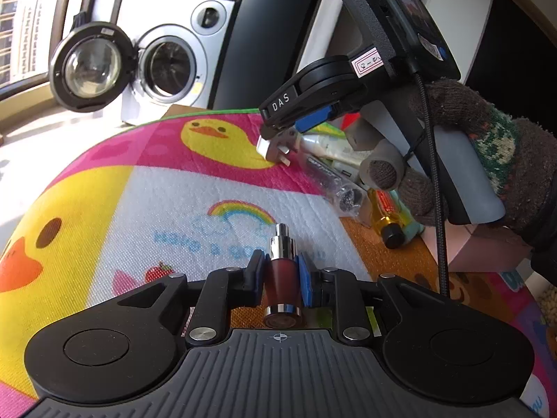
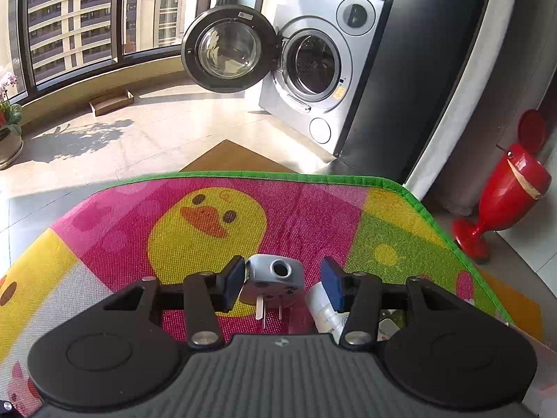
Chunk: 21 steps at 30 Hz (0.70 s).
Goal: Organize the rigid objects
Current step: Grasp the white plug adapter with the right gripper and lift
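Over the duck mat (image 1: 104, 188), we grip a dark red bottle (image 1: 282, 278) tight in our left gripper (image 1: 280, 275). Our right gripper (image 2: 282, 285) stands part open around a grey plug (image 2: 275, 278), left pad touching, near the mat's far edge.

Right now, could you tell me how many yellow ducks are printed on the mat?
2: one duck near the far edge, another at the left; the pile may hide more.

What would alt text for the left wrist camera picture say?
A handheld left gripper clamps a small dark red bottle above a colourful duck-print mat. Beyond it, a gloved hand lowers the right gripper onto a white plug adapter.
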{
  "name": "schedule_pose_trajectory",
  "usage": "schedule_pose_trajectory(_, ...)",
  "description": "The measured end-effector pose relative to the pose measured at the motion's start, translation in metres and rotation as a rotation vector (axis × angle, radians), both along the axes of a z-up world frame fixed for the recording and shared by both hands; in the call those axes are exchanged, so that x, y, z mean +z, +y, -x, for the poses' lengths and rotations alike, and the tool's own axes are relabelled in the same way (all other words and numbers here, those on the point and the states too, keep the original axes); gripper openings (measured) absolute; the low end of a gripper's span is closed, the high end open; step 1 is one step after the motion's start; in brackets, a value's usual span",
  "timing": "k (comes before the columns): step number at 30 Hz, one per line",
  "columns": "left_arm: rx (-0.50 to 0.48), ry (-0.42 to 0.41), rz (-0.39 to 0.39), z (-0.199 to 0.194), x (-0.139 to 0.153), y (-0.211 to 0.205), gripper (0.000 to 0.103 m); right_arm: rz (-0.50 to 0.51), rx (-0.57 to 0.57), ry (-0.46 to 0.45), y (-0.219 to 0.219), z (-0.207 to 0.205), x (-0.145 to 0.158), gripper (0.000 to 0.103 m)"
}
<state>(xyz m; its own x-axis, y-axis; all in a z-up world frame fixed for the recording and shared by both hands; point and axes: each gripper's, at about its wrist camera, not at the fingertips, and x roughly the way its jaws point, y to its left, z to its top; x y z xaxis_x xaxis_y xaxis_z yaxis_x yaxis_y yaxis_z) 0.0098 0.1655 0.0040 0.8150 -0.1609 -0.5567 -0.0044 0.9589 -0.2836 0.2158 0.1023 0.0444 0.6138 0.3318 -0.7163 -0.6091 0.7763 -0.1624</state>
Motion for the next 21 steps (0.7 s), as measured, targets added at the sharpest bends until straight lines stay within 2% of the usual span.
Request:
schedule_pose_trajectory(2, 0.000, 0.000, 0.003, 0.000, -0.001, 0.000, 0.024, 0.025, 0.062, 0.009, 0.001, 0.016, 0.004, 0.031)
schedule_pose_trajectory(4, 0.001, -0.001, 0.002, 0.001, -0.001, 0.000, 0.024, 0.015, 0.097, 0.038, -0.003, 0.030, 0.011, 0.007)
schedule_pose_trajectory(6, 0.002, -0.001, 0.000, 0.001, -0.001, -0.001, 0.024, -0.030, 0.096, 0.133, -0.014, 0.037, 0.016, 0.005)
schedule_pose_trajectory(7, 0.003, 0.000, -0.002, 0.001, -0.001, -0.001, 0.024, -0.050, 0.090, 0.152, -0.020, 0.040, 0.018, 0.005)
schedule_pose_trajectory(9, 0.004, 0.000, -0.014, 0.001, 0.000, -0.003, 0.024, -0.040, 0.097, 0.102, -0.028, 0.050, 0.022, 0.006)
schedule_pose_trajectory(11, 0.005, 0.000, -0.022, 0.001, 0.000, -0.004, 0.024, -0.014, 0.089, 0.032, -0.032, 0.055, 0.024, 0.011)
schedule_pose_trajectory(12, 0.006, 0.000, -0.023, 0.001, 0.000, -0.004, 0.024, -0.011, 0.082, 0.023, -0.033, 0.054, 0.023, 0.021)
schedule_pose_trajectory(13, 0.007, 0.000, -0.021, 0.001, 0.000, -0.004, 0.024, -0.016, 0.071, 0.022, -0.034, 0.053, 0.023, 0.040)
schedule_pose_trajectory(14, 0.008, 0.000, -0.019, 0.001, 0.000, -0.004, 0.024, -0.029, 0.061, 0.024, -0.034, 0.052, 0.022, 0.050)
schedule_pose_trajectory(15, 0.008, -0.001, -0.016, 0.001, 0.000, -0.004, 0.024, -0.056, 0.051, 0.027, -0.034, 0.049, 0.022, 0.066)
schedule_pose_trajectory(18, 0.009, -0.002, -0.009, 0.001, 0.000, -0.002, 0.024, -0.105, 0.027, 0.022, -0.022, 0.036, 0.015, 0.069)
schedule_pose_trajectory(21, 0.009, -0.002, 0.006, 0.000, -0.001, 0.001, 0.024, -0.080, 0.026, 0.012, 0.000, 0.024, 0.001, 0.069)
